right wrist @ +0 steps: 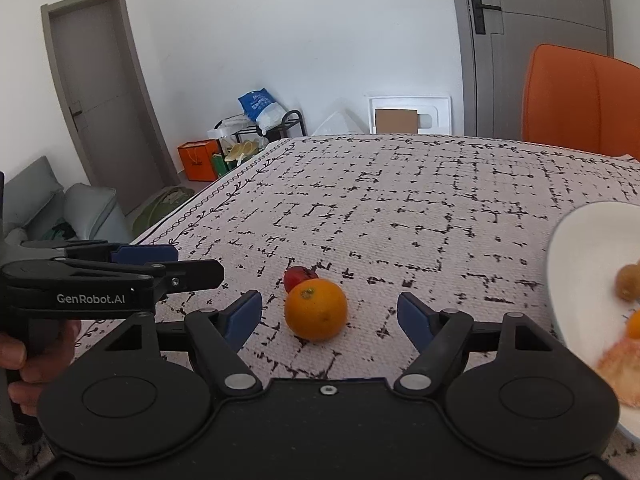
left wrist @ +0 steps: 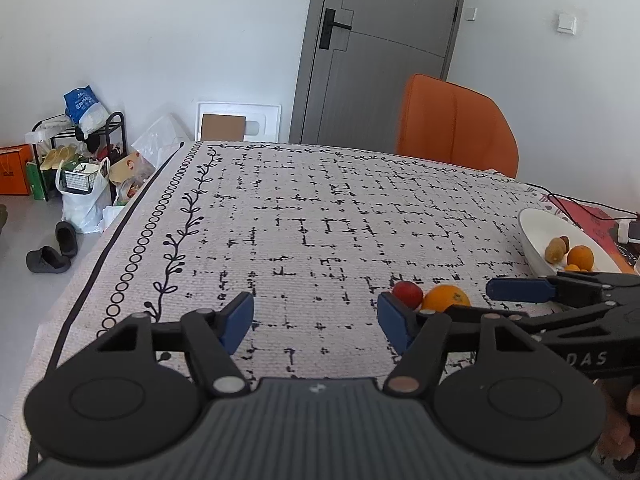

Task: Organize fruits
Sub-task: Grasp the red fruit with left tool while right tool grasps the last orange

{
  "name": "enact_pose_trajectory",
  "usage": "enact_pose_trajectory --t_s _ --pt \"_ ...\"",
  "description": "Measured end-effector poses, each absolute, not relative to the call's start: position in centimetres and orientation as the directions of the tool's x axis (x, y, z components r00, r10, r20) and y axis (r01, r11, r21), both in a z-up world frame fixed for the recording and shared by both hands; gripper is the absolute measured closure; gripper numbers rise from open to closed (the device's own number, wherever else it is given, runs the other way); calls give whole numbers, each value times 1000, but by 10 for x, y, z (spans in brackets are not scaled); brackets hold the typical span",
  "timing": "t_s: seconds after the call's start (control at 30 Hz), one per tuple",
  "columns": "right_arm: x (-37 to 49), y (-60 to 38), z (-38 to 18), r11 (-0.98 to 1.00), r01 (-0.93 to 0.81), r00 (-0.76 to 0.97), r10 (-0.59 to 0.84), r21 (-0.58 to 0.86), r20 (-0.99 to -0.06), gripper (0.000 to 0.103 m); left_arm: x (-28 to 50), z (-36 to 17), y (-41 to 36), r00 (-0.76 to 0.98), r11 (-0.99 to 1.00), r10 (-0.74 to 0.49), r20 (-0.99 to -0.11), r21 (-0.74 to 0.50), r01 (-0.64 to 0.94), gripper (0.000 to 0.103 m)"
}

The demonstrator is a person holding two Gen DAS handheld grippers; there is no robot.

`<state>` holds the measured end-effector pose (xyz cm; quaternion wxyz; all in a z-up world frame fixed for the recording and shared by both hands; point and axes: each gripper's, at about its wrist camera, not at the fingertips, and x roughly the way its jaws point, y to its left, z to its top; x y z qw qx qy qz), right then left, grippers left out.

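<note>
The right gripper [right wrist: 330, 322] stands open just short of an orange [right wrist: 316, 310], its blue pads apart with nothing pressed between them. The orange rests on the patterned tablecloth [right wrist: 420, 208], touching a small red fruit [right wrist: 298, 276] behind it. The left gripper [left wrist: 316, 322] is also open and empty over bare cloth. A white bowl [right wrist: 580, 248] to the right already holds several fruits. The step in hand appears to be picking up the orange; next, the pads must straddle it, close, and carry it to the bowl.

Left gripper [left wrist: 316, 322] and right gripper [right wrist: 330, 320]: side by side, angled downward, jaws apart, nothing held.
</note>
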<state>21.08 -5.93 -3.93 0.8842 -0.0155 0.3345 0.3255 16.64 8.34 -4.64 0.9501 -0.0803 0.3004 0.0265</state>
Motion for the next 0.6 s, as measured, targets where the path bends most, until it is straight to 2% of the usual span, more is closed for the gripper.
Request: enact_pose_trajectory --t_s 0.03,0.07,0.1,0.6 --pt "212 -58 -41 785 -588 559 568 193 -604 34 167 -46 84 819 986 1 -574 -138 -98 36" --pt "212 -56 -42 781 -593 553 571 195 -607 49 168 -46 84 819 986 -2 -574 -140 -96 36" --pt "213 -55 -43 778 -598 546 572 194 -613 69 169 -46 84 819 986 -4 -573 -140 -94 36" --pt "205 -89 -29 822 -538 614 534 187 -581 69 188 -49 48 815 993 -67 -576 -121 -4 41"
